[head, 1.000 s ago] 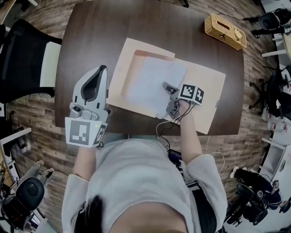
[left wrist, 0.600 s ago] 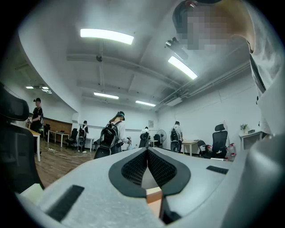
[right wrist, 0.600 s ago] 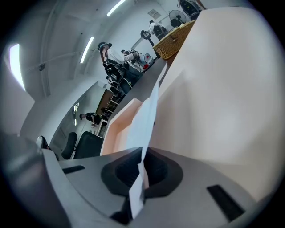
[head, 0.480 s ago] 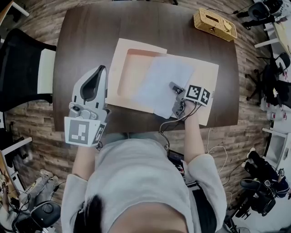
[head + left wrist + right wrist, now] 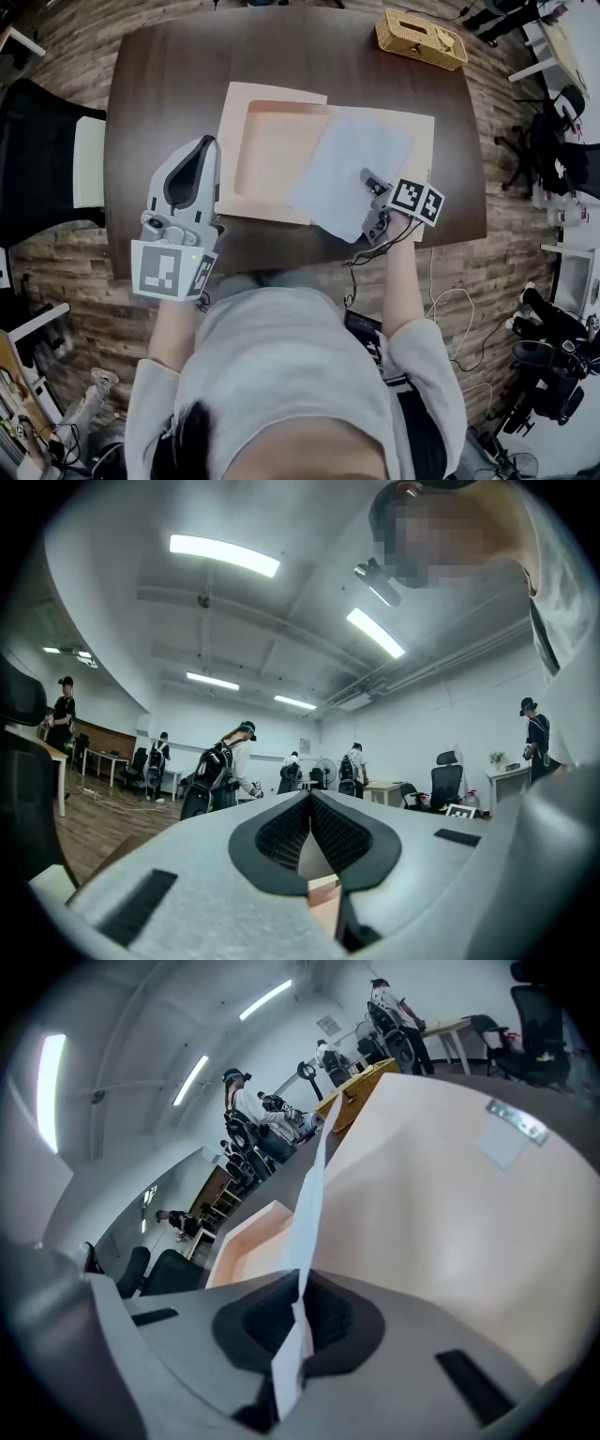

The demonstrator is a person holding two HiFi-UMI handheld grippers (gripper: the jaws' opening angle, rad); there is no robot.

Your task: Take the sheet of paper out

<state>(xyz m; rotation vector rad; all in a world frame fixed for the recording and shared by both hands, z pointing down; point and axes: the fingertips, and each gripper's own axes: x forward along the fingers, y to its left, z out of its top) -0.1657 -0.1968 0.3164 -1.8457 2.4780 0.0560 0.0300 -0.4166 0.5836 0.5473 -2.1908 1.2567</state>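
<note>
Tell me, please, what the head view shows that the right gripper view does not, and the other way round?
Only the head view shows the left claw, shut and well away from the paper, and the whole dark table. Only the right gripper view shows the right claw pinched on the edge of the sheet of paper, and people standing in the room behind. Both show the sheet of paper overlapping the open peach folder.

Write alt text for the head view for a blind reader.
The right gripper pinches the edge of a white sheet of paper angled across an open tan folder on a dark table. The left gripper hangs shut beside it.
</note>
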